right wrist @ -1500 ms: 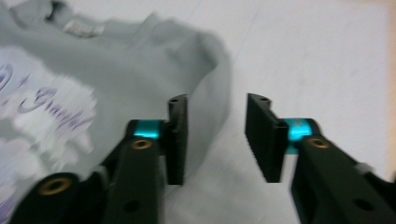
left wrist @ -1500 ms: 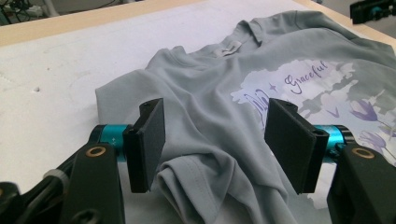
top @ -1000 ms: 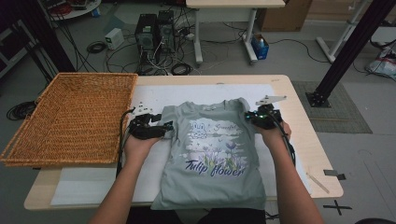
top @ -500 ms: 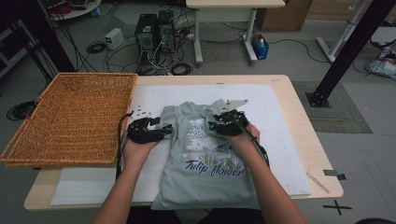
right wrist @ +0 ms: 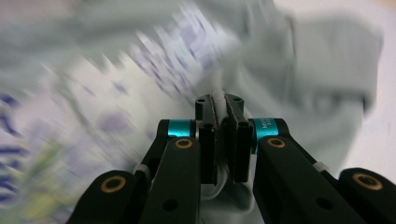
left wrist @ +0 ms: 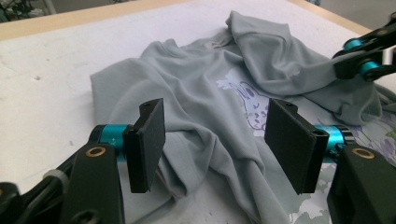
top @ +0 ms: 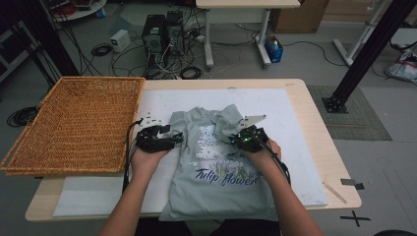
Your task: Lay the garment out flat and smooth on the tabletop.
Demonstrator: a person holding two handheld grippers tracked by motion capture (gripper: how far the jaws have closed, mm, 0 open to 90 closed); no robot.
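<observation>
High view, t-shirt (top: 216, 172): grey, printed front up, lying on the white sheet (top: 295, 113) that covers the counter (top: 314, 98), just right of the wicker basket (top: 74, 123).
Long axis: runs from the collar at the far end to the hem at the near end, where the hem hangs over the counter's near edge by the person.
Print: the words "Tulip flower" read upright from the person's side.
Right sleeve: folded inward over the chest, so the far right corner is bunched rather than flat.
Left gripper (top: 178, 139): rests at the shirt's left edge near the sleeve, jaws pointing right across the cloth.
Right gripper (top: 235, 140): sits over the upper chest with the grey plate on top; its jaws have just been opening and then closing again.
Left gripper view: the left gripper (left wrist: 215, 140) has its pads parted, with rumpled grey cloth lying between and beneath them and not pinched; the folds and the collar beyond show plainly, and the other gripper's teal and black tip holds the folded-over sleeve at the upper right.
Right gripper view: the right gripper (right wrist: 219, 140) is closed on a thin fold of the t-shirt (right wrist: 327, 60), the cloth showing as a pale strip between the pads; the print behind is smeared by blur.
</observation>
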